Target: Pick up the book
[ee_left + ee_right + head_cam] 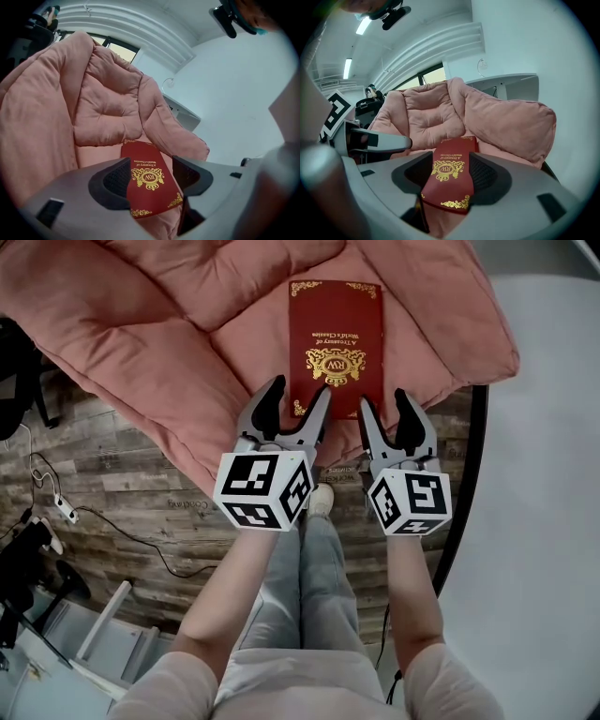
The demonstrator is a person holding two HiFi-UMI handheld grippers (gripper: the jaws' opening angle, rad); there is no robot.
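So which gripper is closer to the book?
Left, narrowly: left gripper sits over the near left corner of the book; right gripper at its near right corner, slightly farther back.

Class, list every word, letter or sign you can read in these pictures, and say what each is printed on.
"A Treasury of World's Classics": gold title on the red book.
"RW": gold crest on its cover.
Print on the wooden floor: too blurred to read.
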